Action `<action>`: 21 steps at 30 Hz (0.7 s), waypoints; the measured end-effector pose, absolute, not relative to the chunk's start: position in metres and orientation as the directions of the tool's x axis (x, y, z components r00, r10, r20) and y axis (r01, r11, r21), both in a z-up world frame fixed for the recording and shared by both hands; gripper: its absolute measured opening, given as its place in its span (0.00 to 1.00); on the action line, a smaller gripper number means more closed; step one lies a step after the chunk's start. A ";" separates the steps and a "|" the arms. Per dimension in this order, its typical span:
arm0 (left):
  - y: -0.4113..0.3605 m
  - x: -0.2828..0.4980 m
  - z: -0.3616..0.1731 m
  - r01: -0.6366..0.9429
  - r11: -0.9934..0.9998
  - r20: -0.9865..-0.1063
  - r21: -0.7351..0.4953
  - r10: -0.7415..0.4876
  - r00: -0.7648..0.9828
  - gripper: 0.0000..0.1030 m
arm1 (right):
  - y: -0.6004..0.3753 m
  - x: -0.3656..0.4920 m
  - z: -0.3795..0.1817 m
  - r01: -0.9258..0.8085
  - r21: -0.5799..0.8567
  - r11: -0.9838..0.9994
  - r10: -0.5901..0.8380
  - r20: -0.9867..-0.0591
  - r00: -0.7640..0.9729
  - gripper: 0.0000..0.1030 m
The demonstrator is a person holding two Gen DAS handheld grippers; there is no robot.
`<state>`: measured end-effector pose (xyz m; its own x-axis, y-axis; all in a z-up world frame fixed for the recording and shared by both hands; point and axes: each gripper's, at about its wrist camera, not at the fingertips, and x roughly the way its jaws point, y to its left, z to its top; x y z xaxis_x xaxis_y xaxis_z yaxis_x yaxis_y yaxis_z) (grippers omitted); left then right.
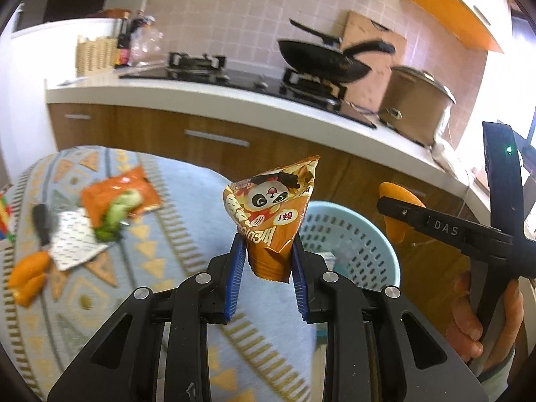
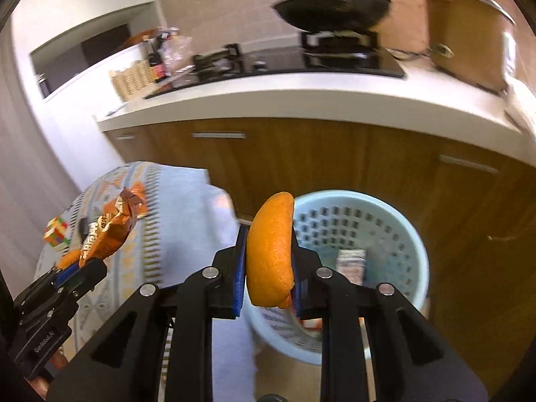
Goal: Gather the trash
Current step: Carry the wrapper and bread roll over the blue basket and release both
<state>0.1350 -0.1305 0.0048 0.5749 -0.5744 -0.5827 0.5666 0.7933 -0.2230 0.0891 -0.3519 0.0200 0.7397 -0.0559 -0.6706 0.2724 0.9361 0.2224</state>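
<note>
My left gripper (image 1: 268, 264) is shut on an orange snack wrapper (image 1: 273, 214) with a panda on it, held up over the table's right edge. My right gripper (image 2: 268, 268) is shut on a piece of orange peel (image 2: 271, 251), just left of and above the light blue perforated basket (image 2: 395, 221). That basket (image 1: 368, 234) stands on the floor beside the table. In the left wrist view the right gripper (image 1: 395, 207) shows at the right with the orange peel (image 1: 398, 214). The right wrist view shows the left gripper (image 2: 80, 264) holding the snack wrapper (image 2: 110, 231).
On the patterned tablecloth (image 1: 187, 201) lie an orange packet (image 1: 120, 197), a green scrap (image 1: 117, 217), a foil blister sheet (image 1: 73, 241), peel pieces (image 1: 30, 274) and a colourful cube (image 2: 57, 234). Some trash (image 2: 350, 261) lies in the basket. Behind stand wooden cabinets (image 2: 318, 160) and a stove with a wok (image 1: 321, 60).
</note>
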 end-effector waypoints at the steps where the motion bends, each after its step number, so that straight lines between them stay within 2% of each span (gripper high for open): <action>1: -0.137 0.136 0.002 0.572 0.789 -0.590 -0.225 -0.578 0.565 0.25 | -0.361 0.087 0.015 0.288 0.223 0.931 -0.064 -0.679 0.732 0.18; 9: -0.189 0.140 -0.027 0.614 0.733 -0.664 -0.292 -0.618 0.422 0.25 | -0.406 0.081 -0.031 0.363 0.213 0.907 -0.080 -0.760 0.645 0.18; 16: -0.225 0.133 -0.053 0.649 0.703 -0.713 -0.291 -0.612 0.343 0.27 | -0.431 0.078 -0.085 0.408 0.248 0.879 -0.015 -0.841 0.542 0.19; 20: -0.241 0.130 -0.064 0.666 0.697 -0.742 -0.265 -0.588 0.320 0.39 | -0.439 0.075 -0.097 0.430 0.245 0.869 -0.016 -0.855 0.519 0.21; 21: -0.243 0.129 -0.066 0.667 0.698 -0.747 -0.259 -0.583 0.320 0.39 | -0.441 0.074 -0.098 0.436 0.246 0.865 -0.015 -0.857 0.514 0.22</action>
<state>0.1295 -0.2433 -0.0656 0.3200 -0.5825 -0.7472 0.6673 0.6985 -0.2587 0.0745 -0.4410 -0.0983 0.5144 -0.0154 -0.8574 0.4365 0.8654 0.2463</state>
